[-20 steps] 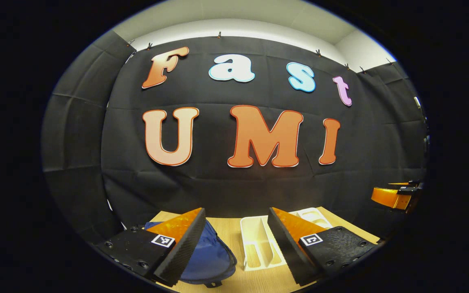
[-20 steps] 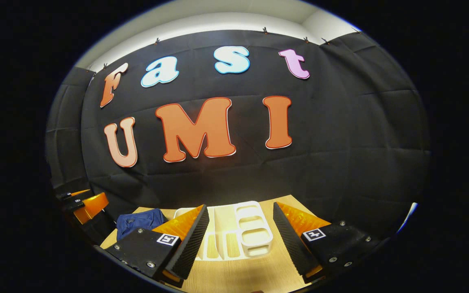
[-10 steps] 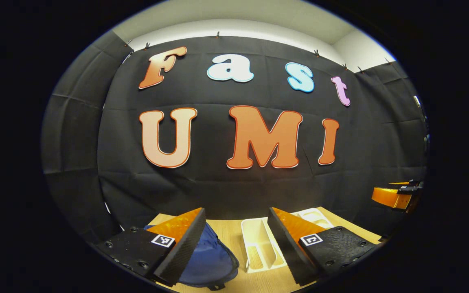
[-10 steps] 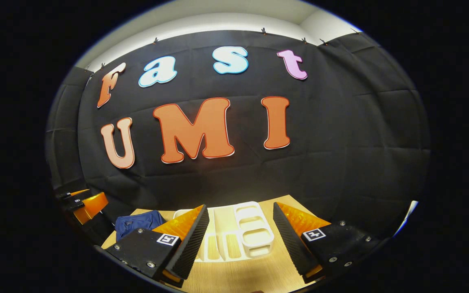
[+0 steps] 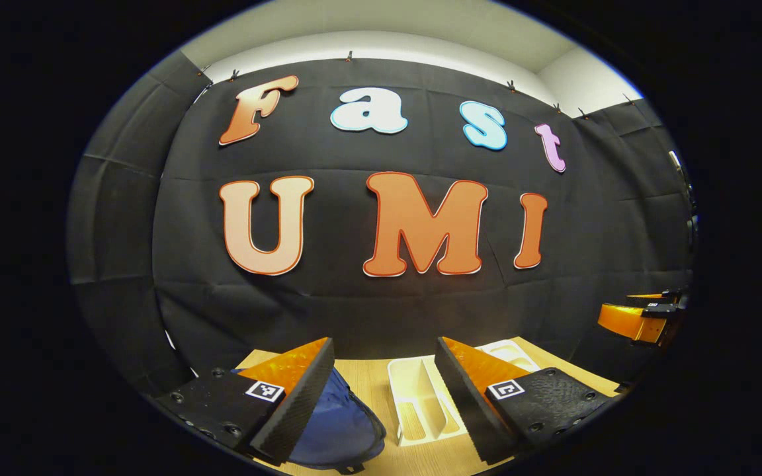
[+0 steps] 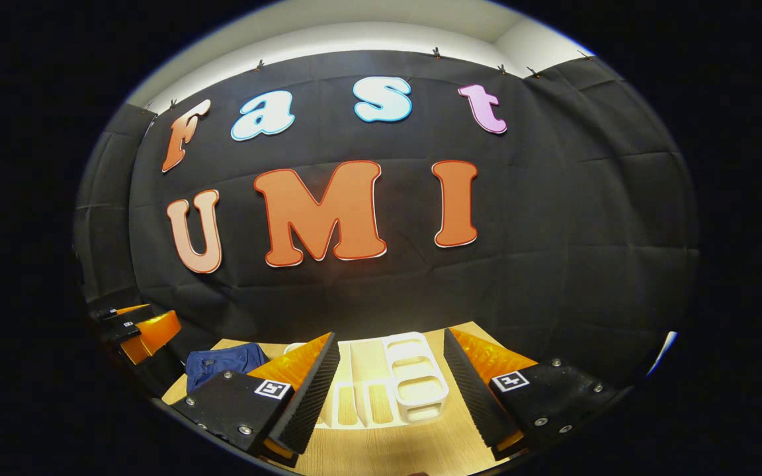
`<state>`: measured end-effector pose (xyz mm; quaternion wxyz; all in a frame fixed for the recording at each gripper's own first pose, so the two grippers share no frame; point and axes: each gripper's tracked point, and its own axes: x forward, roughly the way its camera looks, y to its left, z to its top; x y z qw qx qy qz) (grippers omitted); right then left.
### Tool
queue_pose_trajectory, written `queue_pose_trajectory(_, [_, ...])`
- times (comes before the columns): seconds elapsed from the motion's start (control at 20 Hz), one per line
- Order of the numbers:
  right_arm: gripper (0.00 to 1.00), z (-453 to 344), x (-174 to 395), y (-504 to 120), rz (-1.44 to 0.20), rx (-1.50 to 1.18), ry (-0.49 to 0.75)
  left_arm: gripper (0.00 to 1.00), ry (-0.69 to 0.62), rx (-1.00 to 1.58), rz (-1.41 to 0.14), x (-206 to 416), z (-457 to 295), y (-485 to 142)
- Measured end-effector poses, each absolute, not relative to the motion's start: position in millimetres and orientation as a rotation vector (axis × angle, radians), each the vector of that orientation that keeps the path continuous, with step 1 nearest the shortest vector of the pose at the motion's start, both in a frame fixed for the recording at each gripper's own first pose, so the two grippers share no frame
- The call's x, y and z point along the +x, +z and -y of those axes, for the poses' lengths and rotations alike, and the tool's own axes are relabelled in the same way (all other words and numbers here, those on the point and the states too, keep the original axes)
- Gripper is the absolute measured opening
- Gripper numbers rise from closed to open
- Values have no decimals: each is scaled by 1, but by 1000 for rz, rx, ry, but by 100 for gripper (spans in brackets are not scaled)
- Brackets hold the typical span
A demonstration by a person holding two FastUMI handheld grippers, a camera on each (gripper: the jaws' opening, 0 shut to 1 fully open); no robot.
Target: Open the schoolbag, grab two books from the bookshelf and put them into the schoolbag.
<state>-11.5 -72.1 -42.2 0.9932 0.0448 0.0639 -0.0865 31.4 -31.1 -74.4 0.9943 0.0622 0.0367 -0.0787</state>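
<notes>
The blue schoolbag point(image 5: 341, 426) lies on the wooden table point(image 5: 371, 383) beside and partly behind my left gripper's left finger. My left gripper point(image 5: 384, 396) is open, held above the table with nothing between its fingers. A white bookshelf rack point(image 5: 421, 403) stands just right of the bag, seen between the fingers. In the right gripper view the schoolbag point(image 6: 222, 363) sits at the left and the white rack point(image 6: 407, 387) lies ahead of my right gripper point(image 6: 391, 390), which is open and holds nothing. No books can be made out in the rack.
The black cloth wall rises right behind the table's far edge. The other gripper point(image 5: 639, 317) hovers at the right in the left gripper view. The other gripper point(image 6: 139, 330) hovers at the left in the right gripper view. Bare table point(image 6: 387, 449) lies in front of the rack.
Both views have shifted only slightly; the left gripper view drifts a little to the right and the right gripper view tilts up a bit. Both grippers stay open.
</notes>
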Motion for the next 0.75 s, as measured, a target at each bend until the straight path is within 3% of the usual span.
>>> queue_pose_trajectory(0.15, [94, 70, -9, -42, -131, 81, -166, 96, -157, 124, -81, 31, 30, -76])
queue_pose_trajectory(0.3, [94, 68, -8, -45, -142, 96, -160, 100, -155, 125, -87, 33, 27, -78])
queue_pose_trajectory(0.35, [94, 68, -7, -45, -142, 97, -160, 95, -154, 128, -89, 32, 26, -78])
queue_pose_trajectory(0.4, [94, 68, -7, -45, -141, 94, -161, 100, -153, 130, -92, 33, 25, -79])
queue_pose_trajectory(0.45, [94, 67, -6, -45, -140, 88, -161, 95, -152, 129, -94, 33, 24, -80])
queue_pose_trajectory(0.55, [94, 65, -8, -45, -138, 81, -158, 100, -152, 123, -95, 33, 22, -79])
queue_pose_trajectory(0.6, [94, 63, -7, -43, -135, 80, -157, 96, -152, 122, -95, 33, 22, -78])
queue_pose_trajectory(0.75, [94, 58, -6, -42, -136, 83, -153, 95, -151, 124, -93, 33, 19, -79])
